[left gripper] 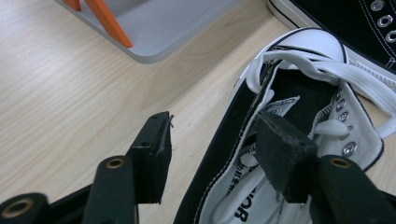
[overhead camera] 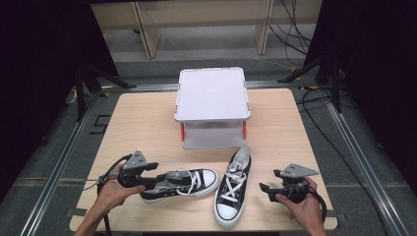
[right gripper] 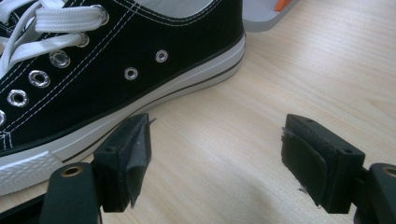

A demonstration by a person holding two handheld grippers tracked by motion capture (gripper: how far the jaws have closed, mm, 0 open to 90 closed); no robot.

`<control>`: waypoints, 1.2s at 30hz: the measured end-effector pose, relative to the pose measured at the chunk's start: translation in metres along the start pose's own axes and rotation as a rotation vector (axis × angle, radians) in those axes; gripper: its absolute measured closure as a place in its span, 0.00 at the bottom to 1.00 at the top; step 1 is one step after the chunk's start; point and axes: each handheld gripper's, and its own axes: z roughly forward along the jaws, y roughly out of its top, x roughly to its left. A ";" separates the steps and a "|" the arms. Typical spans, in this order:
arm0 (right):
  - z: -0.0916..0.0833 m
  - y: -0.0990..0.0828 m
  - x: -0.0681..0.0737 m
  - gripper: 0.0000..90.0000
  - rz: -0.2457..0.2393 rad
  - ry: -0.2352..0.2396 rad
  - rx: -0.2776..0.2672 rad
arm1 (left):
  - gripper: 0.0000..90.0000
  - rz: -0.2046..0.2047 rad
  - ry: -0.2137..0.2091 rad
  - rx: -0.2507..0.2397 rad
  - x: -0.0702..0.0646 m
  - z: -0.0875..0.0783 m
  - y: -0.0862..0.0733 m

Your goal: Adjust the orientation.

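Black canvas of the left sneaker (left gripper: 233,154) is straddled at lower frame by half-closed left tongs (left gripper: 217,154) (readying a lift), while right tongs (right gripper: 217,158) are spread.

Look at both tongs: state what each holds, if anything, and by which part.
The left tongs straddle the side wall of the left shoe at its opening; a firm pinch cannot be told. The right tongs hold nothing.

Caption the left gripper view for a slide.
Left claw straddles the side wall of a black canvas sneaker with white laces, on a light wooden table.
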 end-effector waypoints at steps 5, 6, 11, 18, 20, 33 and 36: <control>-0.002 0.000 0.002 0.29 -0.003 -0.027 -0.008 | 0.52 0.029 -0.049 0.037 -0.004 0.012 0.015; -0.002 0.000 0.002 0.29 -0.003 -0.027 -0.008 | 0.53 0.029 -0.049 0.037 -0.004 0.012 0.015; -0.003 0.000 0.004 0.29 0.022 -0.026 0.003 | 0.74 0.083 -0.083 0.130 -0.011 0.031 0.024; -0.001 0.000 0.002 0.29 -0.002 0.007 -0.001 | 0.93 0.116 -0.037 0.164 -0.015 0.031 0.029; -0.002 0.000 0.003 0.29 -0.005 -0.007 0.011 | 0.94 0.093 -0.012 0.170 -0.013 0.028 0.030; -0.001 0.001 0.001 0.29 -0.027 -0.004 0.002 | 0.94 -0.107 0.031 0.138 0.003 0.004 0.011; -0.001 0.001 0.001 0.29 -0.029 -0.003 0.003 | 0.94 -0.132 0.044 0.146 0.005 0.002 0.004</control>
